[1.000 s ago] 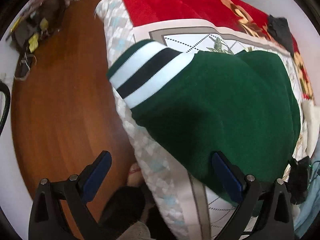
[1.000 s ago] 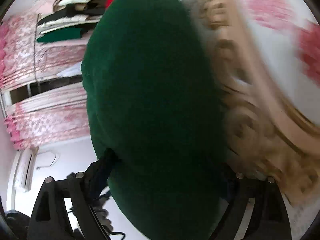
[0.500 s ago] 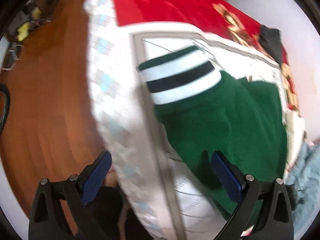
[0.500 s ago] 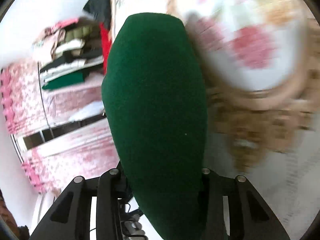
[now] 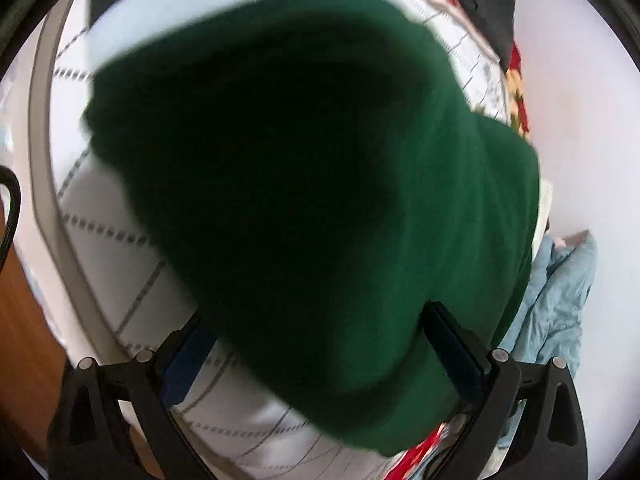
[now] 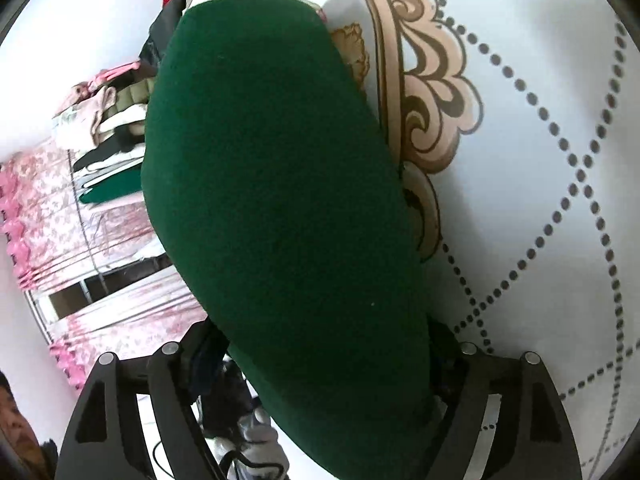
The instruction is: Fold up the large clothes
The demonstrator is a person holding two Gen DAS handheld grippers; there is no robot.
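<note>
Jaws of right gripper [image 6: 320, 364]: have just been reopening after a squeeze half a second back; they now stand wide, with a thick fold of the green garment [image 6: 280, 200] filling the gap; whether the pads press it I cannot tell. Left gripper [image 5: 320, 364]: fingers wide, garment [image 5: 312, 200] between them, right pad against the cloth. The striped cuff seen a second ago is gone from the left view; green cloth now hangs close and blurred over the white quilt [image 5: 120, 264]. Judgement: the garment is lifted and being carried over the bed's middle, a fold in progress. Beyond: red bedding at the far edge, shelved clothes [image 6: 108, 128].
</note>
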